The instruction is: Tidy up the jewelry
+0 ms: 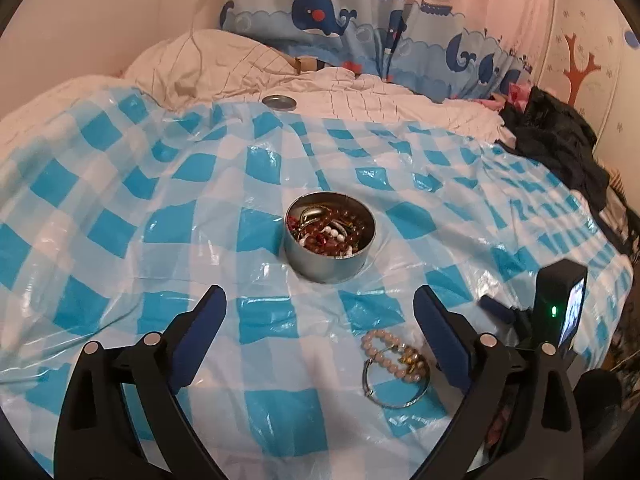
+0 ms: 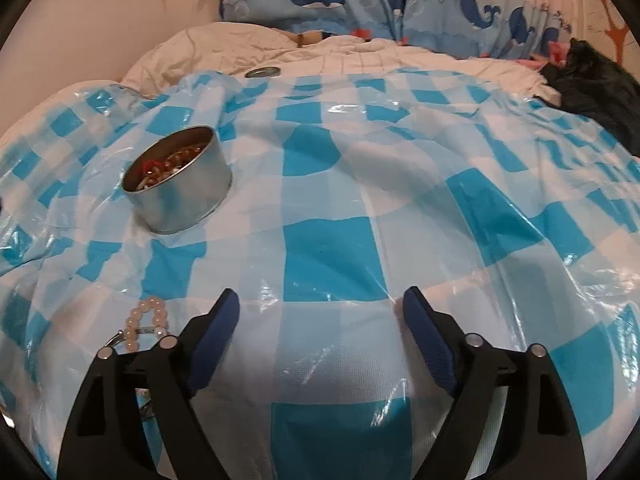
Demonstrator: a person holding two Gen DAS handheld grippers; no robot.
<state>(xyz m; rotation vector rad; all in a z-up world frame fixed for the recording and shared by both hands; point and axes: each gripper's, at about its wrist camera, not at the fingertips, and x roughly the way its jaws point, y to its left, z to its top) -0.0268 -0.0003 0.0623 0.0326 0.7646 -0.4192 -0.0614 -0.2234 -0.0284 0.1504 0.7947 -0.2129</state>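
A bed point(image 1: 360, 104) wears a blue and white checked plastic sheet point(image 1: 160, 200), with whale curtains point(image 1: 320, 12) behind. A round tin point(image 1: 330, 256) of jewelry sits mid-sheet. Near the tin lie a pink bead bracelet point(image 1: 394, 354) and a silver bangle point(image 1: 396, 394). The left hand-held gripper point(image 1: 320, 300) and right hand-held gripper point(image 2: 322, 300) both gape wide, empty.

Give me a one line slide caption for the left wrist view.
Open left gripper over checked plastic sheet, round tin of jewelry ahead, pink bead bracelet and metal bangle lying out.
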